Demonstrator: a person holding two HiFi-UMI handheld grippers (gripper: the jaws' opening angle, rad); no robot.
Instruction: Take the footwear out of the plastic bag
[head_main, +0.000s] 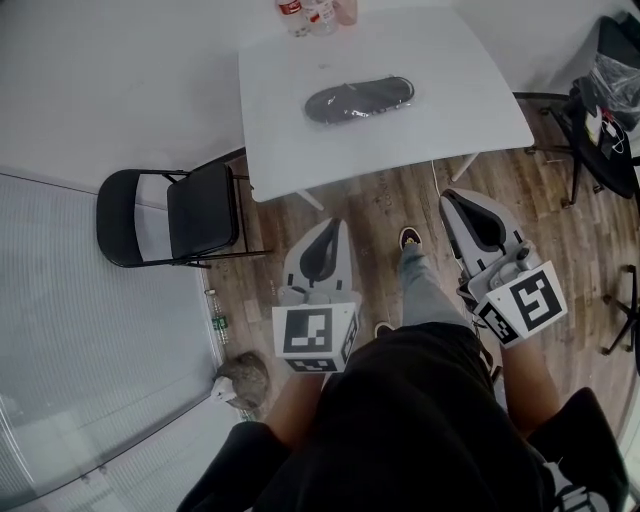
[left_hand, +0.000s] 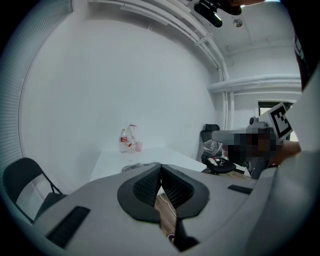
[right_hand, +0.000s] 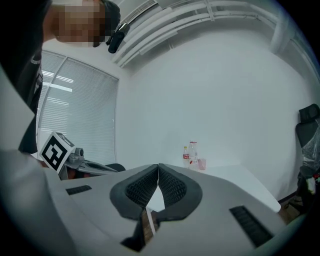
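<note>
The task had not begun: the footwear (head_main: 362, 98) lay inside its plastic bag (head_main: 316, 108) on the counter (head_main: 290, 150), with the left gripper (head_main: 322, 240) and right gripper (head_main: 468, 212) closed, empty, short of the counter.

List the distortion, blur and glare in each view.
Head view: evenly lit, wide-angle bend around the white table, bagged footwear sharp. Left gripper view: fisheye curve, dark corners, bottles small but clear. Right gripper view: same fisheye, blinds brightest.
</note>
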